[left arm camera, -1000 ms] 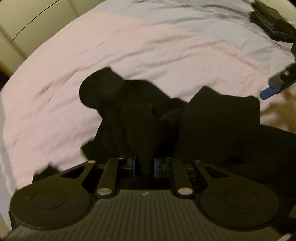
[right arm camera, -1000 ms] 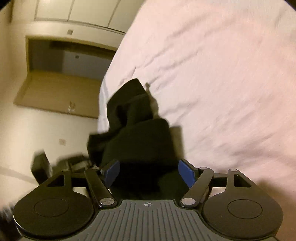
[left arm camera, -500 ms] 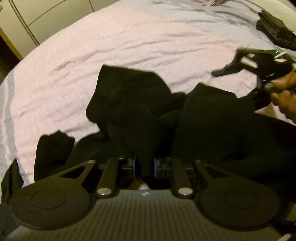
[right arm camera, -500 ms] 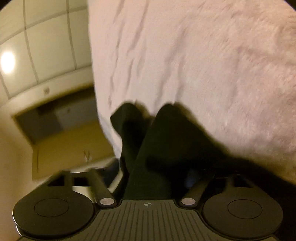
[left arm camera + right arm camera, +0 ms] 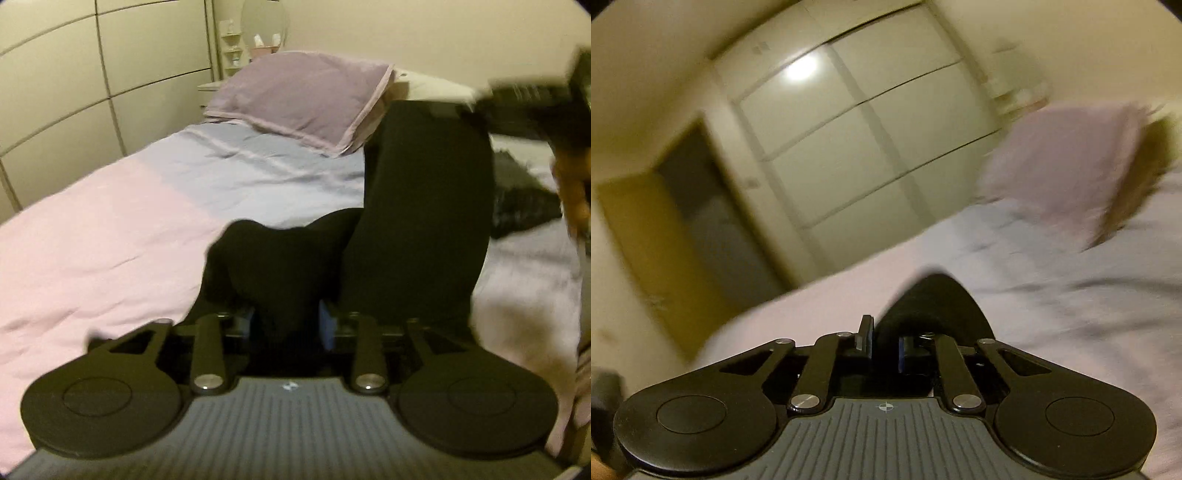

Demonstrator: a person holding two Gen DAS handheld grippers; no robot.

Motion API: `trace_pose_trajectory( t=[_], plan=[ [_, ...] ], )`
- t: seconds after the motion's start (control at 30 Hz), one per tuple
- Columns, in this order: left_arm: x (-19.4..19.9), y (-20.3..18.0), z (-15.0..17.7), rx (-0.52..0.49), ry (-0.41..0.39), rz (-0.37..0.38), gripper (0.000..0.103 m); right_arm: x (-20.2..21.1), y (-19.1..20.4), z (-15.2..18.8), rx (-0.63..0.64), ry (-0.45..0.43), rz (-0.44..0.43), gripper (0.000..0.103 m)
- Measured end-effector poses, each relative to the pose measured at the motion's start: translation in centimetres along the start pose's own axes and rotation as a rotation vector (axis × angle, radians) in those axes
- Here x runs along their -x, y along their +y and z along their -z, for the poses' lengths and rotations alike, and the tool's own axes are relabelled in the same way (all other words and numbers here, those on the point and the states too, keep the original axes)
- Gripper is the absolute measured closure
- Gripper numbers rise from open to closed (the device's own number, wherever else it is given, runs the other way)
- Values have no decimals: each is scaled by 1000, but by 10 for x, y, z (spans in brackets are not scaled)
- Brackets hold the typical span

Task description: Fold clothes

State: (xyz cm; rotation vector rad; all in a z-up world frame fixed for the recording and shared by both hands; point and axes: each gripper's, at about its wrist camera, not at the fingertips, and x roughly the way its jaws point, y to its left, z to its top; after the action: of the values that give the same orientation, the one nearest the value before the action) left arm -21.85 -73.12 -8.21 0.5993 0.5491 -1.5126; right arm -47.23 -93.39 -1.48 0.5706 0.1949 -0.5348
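Observation:
A black garment (image 5: 424,221) hangs lifted above the bed, stretched between my two grippers. In the left wrist view my left gripper (image 5: 288,325) has a bunched fold of it between its blue pads, and its jaws are opening. The cloth still fills the gap and touches both pads. The garment rises to the upper right, where the blurred right tool and a person's hand (image 5: 570,192) hold its other end. In the right wrist view my right gripper (image 5: 884,350) is closing, its pads nipping a peak of the black garment (image 5: 934,302).
The bed cover (image 5: 110,240) is pink near me and grey-blue farther off, with a mauve pillow (image 5: 306,99) at its head. A dark pile of clothes (image 5: 524,199) lies at the right. Wardrobe doors (image 5: 868,129) and a dark doorway (image 5: 701,221) stand beside the bed.
Both grippers have risen and tipped up, lifting the garment off the bed. The right jaws went from wide apart to closed on the cloth. The left jaws have widened.

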Motion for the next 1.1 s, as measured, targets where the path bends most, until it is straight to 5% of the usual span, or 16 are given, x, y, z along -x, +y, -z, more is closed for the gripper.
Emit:
trace_pose_trajectory(
  t=[0.07, 0.1, 0.17, 0.23, 0.43, 0.57, 0.83, 1.0, 1.1],
  plan=[
    [-28, -13, -5, 14, 56, 29, 61, -1, -58, 23, -98, 78, 132, 34],
    [-39, -18, -4, 16, 85, 39, 61, -6, -82, 40, -172, 133, 186, 32],
    [-50, -27, 6, 7, 139, 37, 61, -5, -139, 77, -345, 270, 318, 32],
    [-55, -30, 21, 7, 193, 24, 61, 10, -170, 103, -469, 312, 383, 32],
    [-63, -21, 60, 27, 333, -33, 61, 24, -182, 110, -463, 340, 335, 32],
    [-67, -13, 58, 11, 333, -48, 61, 3, -192, 84, -442, 326, 307, 32],
    [-118, -2, 18, -77, 270, -67, 57, -84, -211, 20, -190, 326, 389, 32],
    [-149, 13, 26, -64, 305, -86, 56, -138, -241, -12, 63, 383, 448, 32],
    [-163, 20, 29, -63, 316, -92, 56, -159, -265, -19, 112, 422, 467, 32]
  ],
)
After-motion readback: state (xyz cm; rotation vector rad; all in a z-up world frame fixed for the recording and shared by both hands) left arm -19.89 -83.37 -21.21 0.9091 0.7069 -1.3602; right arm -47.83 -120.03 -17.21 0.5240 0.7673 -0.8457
